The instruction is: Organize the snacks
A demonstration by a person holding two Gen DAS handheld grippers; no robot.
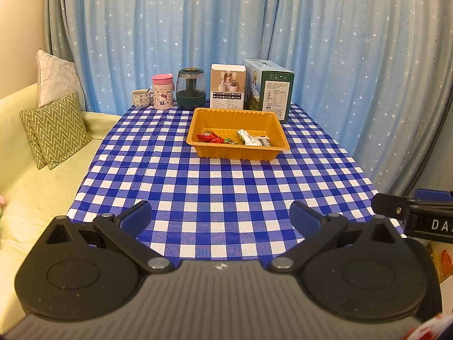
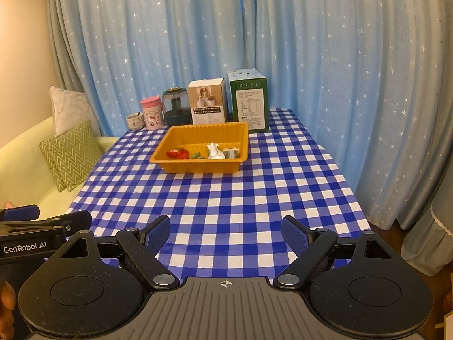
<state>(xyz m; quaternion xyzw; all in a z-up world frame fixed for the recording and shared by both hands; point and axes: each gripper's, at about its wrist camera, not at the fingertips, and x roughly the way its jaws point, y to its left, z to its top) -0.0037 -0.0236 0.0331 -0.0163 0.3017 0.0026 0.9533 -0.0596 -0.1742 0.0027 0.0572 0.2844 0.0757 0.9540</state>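
Observation:
An orange tray (image 1: 199, 126) (image 2: 170, 141) stands on the far half of the blue-checked table (image 1: 215, 187) (image 2: 226, 195). In it lie red snack packets (image 1: 209, 137) (image 2: 177, 153), a small green one (image 1: 231, 141) (image 2: 197, 155), a white wrapper (image 1: 250, 138) (image 2: 215, 152) and a dark packet (image 1: 265, 141) (image 2: 232, 153). My left gripper (image 1: 220, 218) is open and empty over the near table edge. My right gripper (image 2: 225, 233) is open and empty, beside it on the right. Each shows at the edge of the other's view.
Along the back edge stand a small cup (image 1: 140, 97), a pink Hello Kitty jar (image 1: 162, 92), a dark green glass jar (image 1: 190, 89), a white box (image 1: 227, 87) and a green carton (image 1: 267, 90). A yellow sofa with cushions (image 1: 53, 130) lies left. Blue star curtains hang behind.

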